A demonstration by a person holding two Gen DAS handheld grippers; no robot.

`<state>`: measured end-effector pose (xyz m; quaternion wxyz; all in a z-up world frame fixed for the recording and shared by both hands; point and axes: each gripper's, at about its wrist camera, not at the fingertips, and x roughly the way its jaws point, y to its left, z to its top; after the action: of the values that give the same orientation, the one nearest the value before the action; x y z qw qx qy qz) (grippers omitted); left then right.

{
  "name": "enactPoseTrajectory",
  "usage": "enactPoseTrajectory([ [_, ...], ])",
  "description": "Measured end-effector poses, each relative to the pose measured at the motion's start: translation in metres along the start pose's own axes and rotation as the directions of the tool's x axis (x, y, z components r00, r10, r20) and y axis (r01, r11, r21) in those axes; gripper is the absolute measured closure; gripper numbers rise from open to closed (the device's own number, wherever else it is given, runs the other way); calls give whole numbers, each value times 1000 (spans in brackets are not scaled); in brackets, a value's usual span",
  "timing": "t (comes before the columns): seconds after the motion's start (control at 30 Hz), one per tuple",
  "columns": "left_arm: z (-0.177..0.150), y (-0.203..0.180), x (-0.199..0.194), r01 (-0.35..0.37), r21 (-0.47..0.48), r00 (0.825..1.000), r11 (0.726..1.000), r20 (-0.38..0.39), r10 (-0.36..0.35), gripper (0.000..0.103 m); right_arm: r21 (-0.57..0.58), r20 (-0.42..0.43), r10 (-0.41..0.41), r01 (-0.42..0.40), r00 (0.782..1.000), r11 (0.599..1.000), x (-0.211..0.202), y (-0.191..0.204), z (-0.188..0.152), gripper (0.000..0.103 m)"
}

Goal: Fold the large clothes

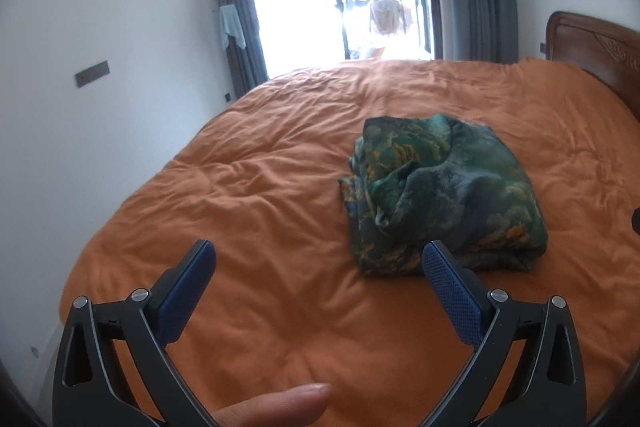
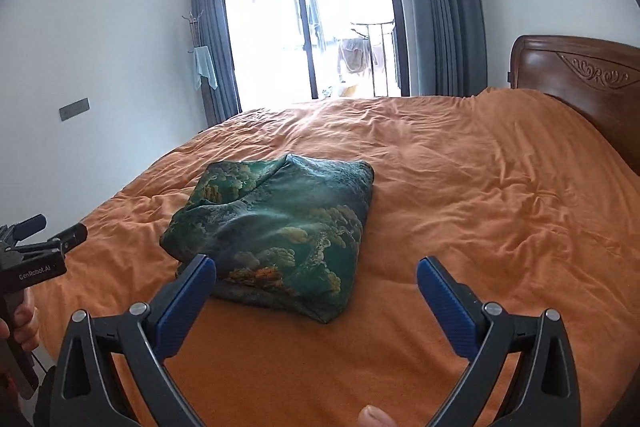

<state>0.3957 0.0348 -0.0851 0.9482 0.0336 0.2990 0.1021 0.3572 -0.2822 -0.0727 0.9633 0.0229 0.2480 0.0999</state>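
A green patterned garment (image 1: 436, 195) lies in a folded bundle on the orange bed cover (image 1: 260, 195); it also shows in the right wrist view (image 2: 276, 231). My left gripper (image 1: 319, 263) is open and empty, held above the bed just in front and left of the bundle. My right gripper (image 2: 316, 277) is open and empty, hovering just in front of the bundle's near edge. The left gripper (image 2: 52, 235) also shows at the left edge of the right wrist view, apart from the cloth.
The orange bed cover (image 2: 480, 195) stretches wide to the right and back. A wooden headboard (image 2: 580, 79) stands at the right. A glass balcony door (image 2: 308, 23) with grey curtains is behind the bed. A white wall (image 1: 100, 107) runs along the bed's left side.
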Motion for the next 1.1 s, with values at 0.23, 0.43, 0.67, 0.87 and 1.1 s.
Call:
enactPoseTrajectory([
  [0.23,-8,6,-23,77,-28,996,997,-33,-78,0,-42,-53,-37,34,998,999,-18,27,-7,0],
  [0.43,-11,3,-40,81,-21,995,996,-61,-82,0,-74,-92,-43,36,995,997,-30,43,-15,0],
  [0.67,-13,4,-58,94,-30,991,995,-95,-97,0,-98,-110,-27,16,994,995,-50,58,-16,0],
  [0.87,-13,6,-75,105,-26,991,994,-76,-107,0,-100,-128,-20,7,992,995,-62,66,-15,0],
  [1.1,-15,12,-86,89,-29,992,996,-90,-91,0,-115,-136,-19,3,990,993,-71,71,-17,0],
])
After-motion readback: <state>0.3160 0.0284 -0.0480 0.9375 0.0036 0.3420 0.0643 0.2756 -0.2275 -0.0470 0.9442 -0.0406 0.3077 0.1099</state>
